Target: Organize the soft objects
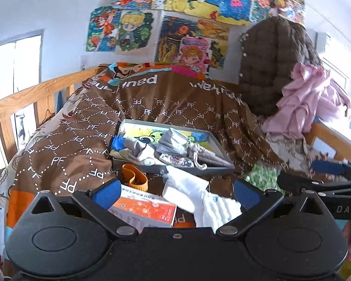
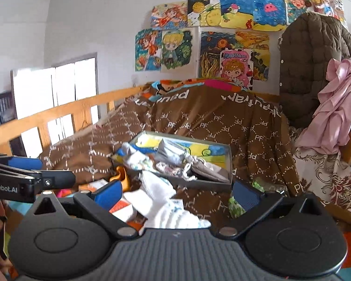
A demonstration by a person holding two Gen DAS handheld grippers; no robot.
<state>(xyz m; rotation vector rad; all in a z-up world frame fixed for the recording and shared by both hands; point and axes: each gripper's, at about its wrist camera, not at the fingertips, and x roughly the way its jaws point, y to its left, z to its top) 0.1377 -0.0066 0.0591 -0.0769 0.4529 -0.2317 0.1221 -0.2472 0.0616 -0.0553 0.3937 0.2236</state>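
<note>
Socks [image 1: 199, 194], seemingly white, lie on the "PF"-printed blanket [image 1: 65, 145] between both tools' spread, empty fingers.

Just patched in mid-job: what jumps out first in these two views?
The wall of bright cartoon drawings above the bed, then the brown PF-patterned blanket covering it. On the blanket sits a grey tray heaped with soft items, and a white cloth lies in front, between the open left gripper and open right gripper.

- The white sock [image 2: 173, 213] runs under the right hand-held gripper [image 2: 175, 195] body, its near end hidden.
- The orange box [image 1: 145, 209] is partly covered by the left hand-held gripper [image 1: 176, 193].
- Box print: too small to read.
</note>
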